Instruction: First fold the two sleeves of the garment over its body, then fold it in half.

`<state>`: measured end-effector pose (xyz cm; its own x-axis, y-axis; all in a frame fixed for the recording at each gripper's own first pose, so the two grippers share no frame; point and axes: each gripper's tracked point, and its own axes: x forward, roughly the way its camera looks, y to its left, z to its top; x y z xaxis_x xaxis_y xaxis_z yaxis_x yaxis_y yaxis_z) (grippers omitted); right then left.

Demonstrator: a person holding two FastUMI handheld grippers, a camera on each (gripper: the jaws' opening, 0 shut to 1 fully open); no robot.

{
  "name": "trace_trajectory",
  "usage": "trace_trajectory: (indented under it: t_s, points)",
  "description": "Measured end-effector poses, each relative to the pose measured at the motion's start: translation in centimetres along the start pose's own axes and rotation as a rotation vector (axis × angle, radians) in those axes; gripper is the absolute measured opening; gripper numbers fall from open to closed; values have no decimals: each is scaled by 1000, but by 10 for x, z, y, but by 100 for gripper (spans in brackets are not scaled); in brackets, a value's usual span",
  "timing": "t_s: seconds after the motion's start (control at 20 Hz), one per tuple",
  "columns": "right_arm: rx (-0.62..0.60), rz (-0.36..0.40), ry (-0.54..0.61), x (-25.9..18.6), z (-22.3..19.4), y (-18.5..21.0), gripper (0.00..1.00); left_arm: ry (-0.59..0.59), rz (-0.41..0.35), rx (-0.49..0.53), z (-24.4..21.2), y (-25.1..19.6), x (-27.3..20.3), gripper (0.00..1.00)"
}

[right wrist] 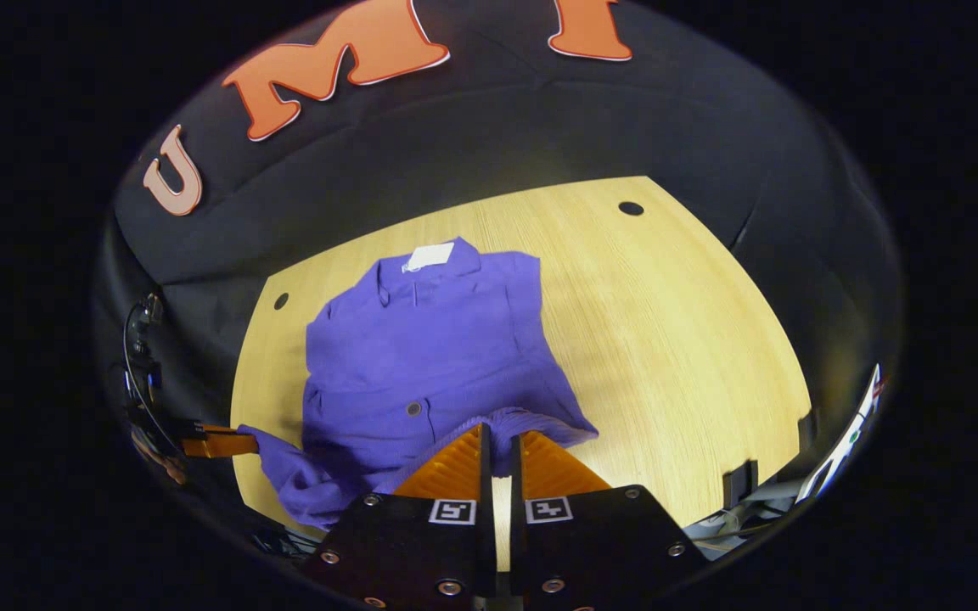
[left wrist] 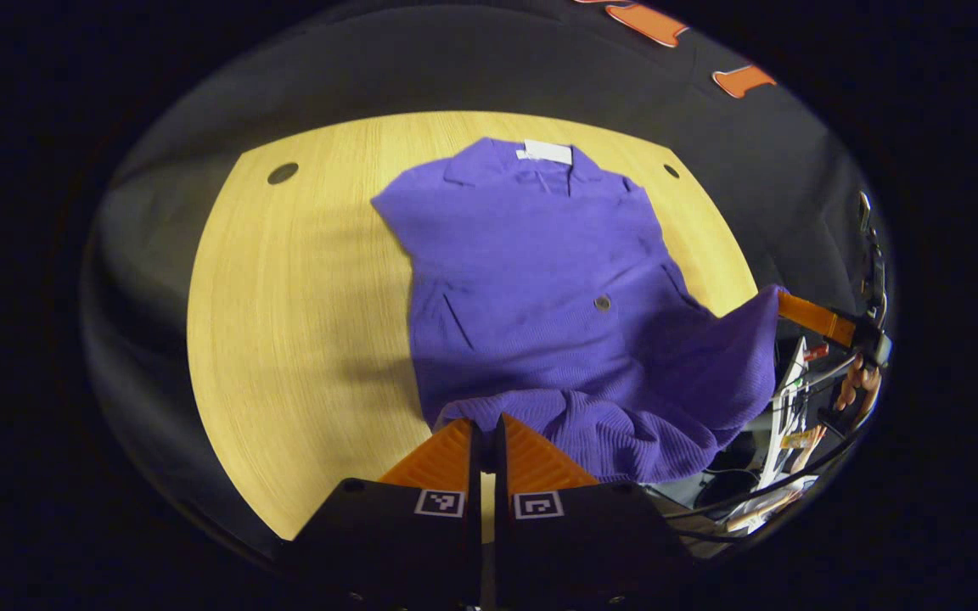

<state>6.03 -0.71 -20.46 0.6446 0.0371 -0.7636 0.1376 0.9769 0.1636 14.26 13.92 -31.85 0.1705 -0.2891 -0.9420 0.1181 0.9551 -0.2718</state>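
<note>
A purple collared garment (left wrist: 531, 255) lies on the round wooden table (left wrist: 302, 297), collar and white label (left wrist: 547, 151) at the far side, both sleeves lying folded in over the body. My left gripper (left wrist: 486, 424) is shut on the near hem, which bunches over its fingertips. Farther right, my right gripper (left wrist: 788, 304) holds the other hem corner lifted off the table. In the right gripper view, the right gripper (right wrist: 499, 434) is shut on the hem of the garment (right wrist: 421, 356), and the left gripper (right wrist: 238, 441) pinches the hem corner at the left.
The table has small dark holes (left wrist: 283, 173) (right wrist: 630, 208) near its far corners. Bare wood (right wrist: 667, 322) stretches to the right of the garment. Cables and clutter (left wrist: 786, 424) sit below the table's near edge, beside a hand (left wrist: 858, 386).
</note>
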Motion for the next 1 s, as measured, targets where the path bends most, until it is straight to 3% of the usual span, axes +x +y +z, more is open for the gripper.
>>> trace_trajectory:
  t_s: [0.55,1.0]
  points:
    - [-89,97,-29,49,102,-2,7,-128,162,-47,125,16,-5,7]
    - [-68,145,6,100,148,-5,7,-244,270,-59,210,26,26,7]
